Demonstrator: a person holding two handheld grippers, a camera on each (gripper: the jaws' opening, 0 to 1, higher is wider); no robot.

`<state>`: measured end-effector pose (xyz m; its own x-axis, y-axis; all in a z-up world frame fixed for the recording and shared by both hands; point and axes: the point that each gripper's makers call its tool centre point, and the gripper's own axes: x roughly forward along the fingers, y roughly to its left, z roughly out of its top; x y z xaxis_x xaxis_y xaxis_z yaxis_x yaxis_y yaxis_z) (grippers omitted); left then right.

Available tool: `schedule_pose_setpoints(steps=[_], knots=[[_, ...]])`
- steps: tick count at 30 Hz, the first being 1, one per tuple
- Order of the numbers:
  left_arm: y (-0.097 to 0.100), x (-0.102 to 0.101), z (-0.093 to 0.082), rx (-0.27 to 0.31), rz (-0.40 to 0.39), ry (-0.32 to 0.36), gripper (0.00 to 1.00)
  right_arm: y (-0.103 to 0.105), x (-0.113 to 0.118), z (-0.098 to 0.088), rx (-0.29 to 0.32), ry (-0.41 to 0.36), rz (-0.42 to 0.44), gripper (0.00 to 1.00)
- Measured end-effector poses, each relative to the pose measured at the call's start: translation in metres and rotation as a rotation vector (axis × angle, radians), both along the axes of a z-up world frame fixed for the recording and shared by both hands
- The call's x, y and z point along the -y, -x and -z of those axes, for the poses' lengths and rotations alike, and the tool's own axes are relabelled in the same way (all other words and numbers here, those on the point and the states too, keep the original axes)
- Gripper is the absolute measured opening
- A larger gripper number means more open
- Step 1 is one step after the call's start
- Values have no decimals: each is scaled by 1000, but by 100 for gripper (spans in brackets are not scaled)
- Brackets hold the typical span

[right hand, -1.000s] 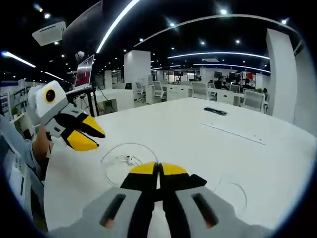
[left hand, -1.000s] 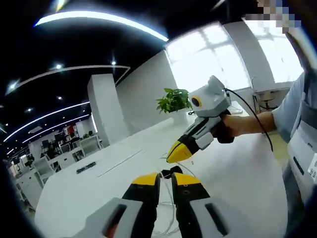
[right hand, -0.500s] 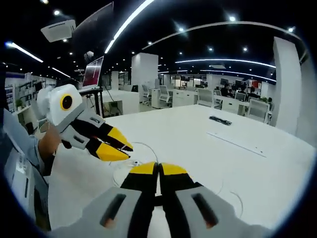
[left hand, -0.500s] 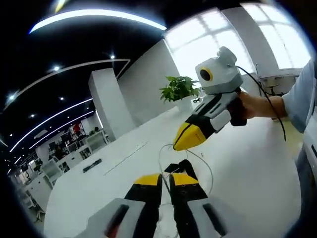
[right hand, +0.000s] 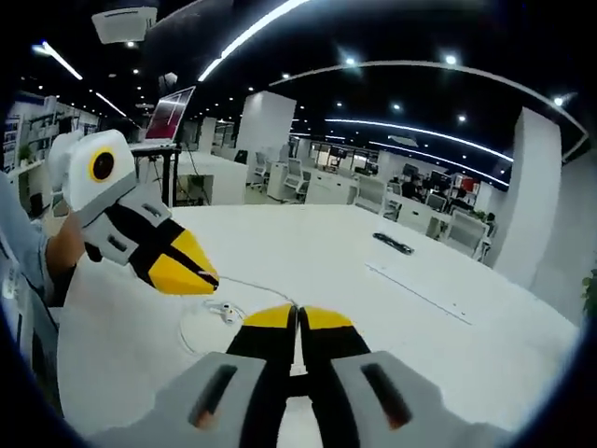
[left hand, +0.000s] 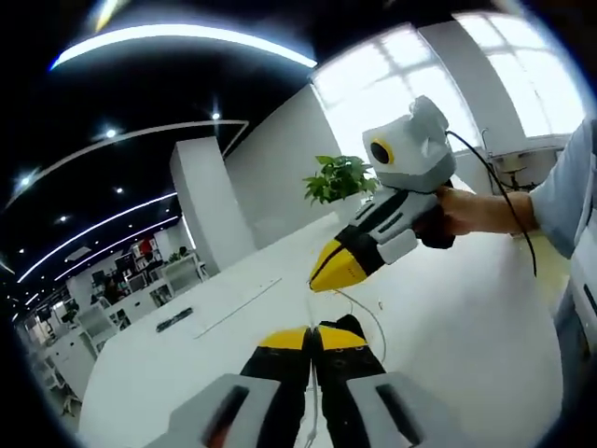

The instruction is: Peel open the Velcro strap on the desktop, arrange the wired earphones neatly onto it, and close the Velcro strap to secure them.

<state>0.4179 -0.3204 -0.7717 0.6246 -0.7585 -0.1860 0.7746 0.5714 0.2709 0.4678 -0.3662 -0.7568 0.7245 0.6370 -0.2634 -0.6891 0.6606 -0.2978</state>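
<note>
Earphones (right hand: 222,309) mid-desk (right hand: 392,317), both tongs closed

The earphones' white cable (left hand: 359,308) runs behind the left claw (left hand: 312,338) and is cut off there; whether anything sits between the closed jaws cannot be told. Beside the right claw (right hand: 298,319), the earbuds (right hand: 224,311) are too small to make out, and their cable passes behind its jaws

An open-plan office: rows of desks (right hand: 410,210) and chairs (right hand: 466,229), a monitor (right hand: 168,117), ceiling strip lights (right hand: 252,28), a potted plant (left hand: 340,179).
</note>
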Motion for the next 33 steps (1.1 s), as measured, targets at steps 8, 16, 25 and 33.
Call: schedule_pose_setpoints(steps=[8,16,25,33], knots=[[4,-5,-7,64,-1,-9,5,-24,12,-28,321,261,120,3],[4,-17,-11,49,-13,45,5,-40,36,-31,208,120,129,3],[11,-13,-14,56,9,49,5,-51,64,-29,237,127,197,3],[17,-8,-17,68,41,64,5,-53,60,-16,215,87,181,3]])
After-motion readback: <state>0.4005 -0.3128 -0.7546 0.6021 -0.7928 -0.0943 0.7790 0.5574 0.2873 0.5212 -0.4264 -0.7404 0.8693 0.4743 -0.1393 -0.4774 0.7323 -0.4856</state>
